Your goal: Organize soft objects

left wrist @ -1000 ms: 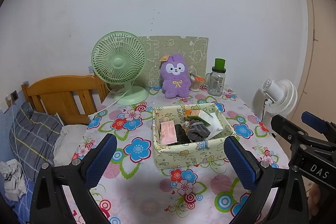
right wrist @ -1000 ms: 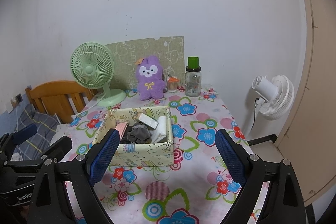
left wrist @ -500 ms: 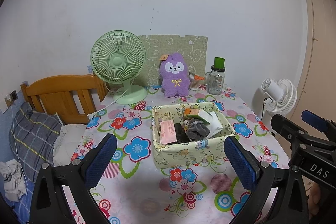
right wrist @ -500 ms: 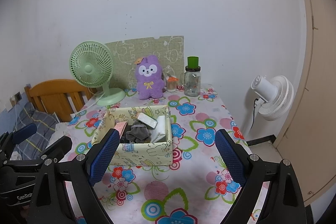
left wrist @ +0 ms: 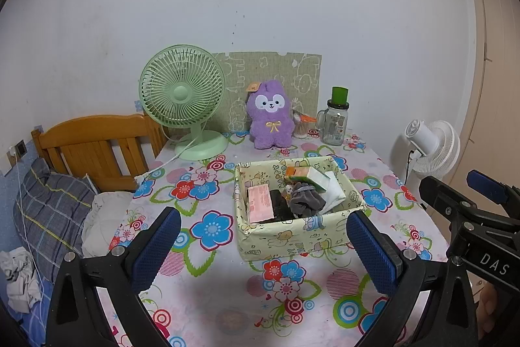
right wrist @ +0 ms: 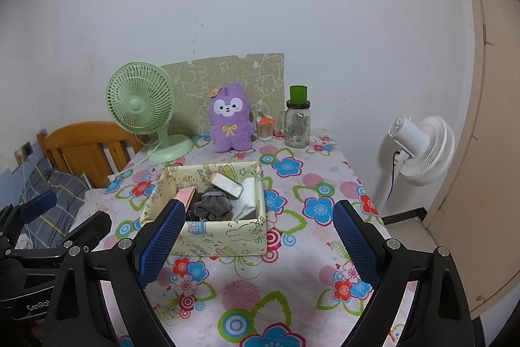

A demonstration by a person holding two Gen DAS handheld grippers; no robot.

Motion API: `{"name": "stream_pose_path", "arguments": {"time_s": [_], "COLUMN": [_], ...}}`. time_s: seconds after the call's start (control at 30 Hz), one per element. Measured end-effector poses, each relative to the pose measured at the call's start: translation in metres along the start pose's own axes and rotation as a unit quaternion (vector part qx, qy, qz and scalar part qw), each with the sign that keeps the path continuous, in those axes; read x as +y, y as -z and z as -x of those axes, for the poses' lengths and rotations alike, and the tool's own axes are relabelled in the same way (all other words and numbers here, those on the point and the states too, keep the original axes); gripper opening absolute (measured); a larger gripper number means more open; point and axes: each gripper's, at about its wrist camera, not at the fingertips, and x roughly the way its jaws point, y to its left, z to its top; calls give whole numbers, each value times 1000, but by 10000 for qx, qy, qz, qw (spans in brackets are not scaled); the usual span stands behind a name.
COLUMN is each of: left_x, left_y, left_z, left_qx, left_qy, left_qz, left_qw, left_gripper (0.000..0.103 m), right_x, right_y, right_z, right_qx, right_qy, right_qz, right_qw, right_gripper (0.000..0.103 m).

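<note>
A pale yellow fabric box (left wrist: 294, 238) printed with cartoon animals is seen standing near the middle of the desk (left wrist: 227, 298), which is covered with a bright flowered cloth. Inside the box a crumpled grey cloth (left wrist: 305, 200) is lodged at the centre, with a pink packet (left wrist: 260, 204) beside it on the bed side, a dark folded item just under both, a white folded piece (left wrist: 333, 194) on the other side, and a small orange and green carton (left wrist: 304, 174) laid across the far end. Behind the box, against the wall, a purple plush toy (left wrist: 269, 119) is propped upright in front of a green patterned board (left wrist: 276, 70). Beyond the box towards the bed, a green desk fan (left wrist: 182, 100) is set on the desk, and on the plush toy's other side a small cup of sticks and a glass jar with a green lid (left wrist: 336, 119) are placed. A white floor fan (right wrist: 422, 148) is seen off the desk, well apart from the box. On the near side of the box, the left gripper (left wrist: 260, 247) is held above the desk with its jaws spread wide and nothing between them. The right gripper (right wrist: 256, 244) is likewise held on the near side of the box, jaws wide apart and empty.
</note>
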Motion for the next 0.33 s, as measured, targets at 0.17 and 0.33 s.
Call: {"name": "stream_pose_path", "arguments": {"time_s": [0.17, 0.33], "left_x": [1, 1], "left_y": [2, 3], "left_z": [-2, -3], "left_qx": [19, 35], "left_qy": [2, 0], "left_qz": [9, 7], "left_qw": [10000, 10000], "left_gripper": [103, 103], "right_x": [0, 1], "right_y": [1, 2], "right_z": [-2, -3], "right_qx": [8, 26], "right_qy": [3, -2], "right_qz": [8, 6], "right_qw": [10000, 10000], "right_gripper": [94, 94]}}
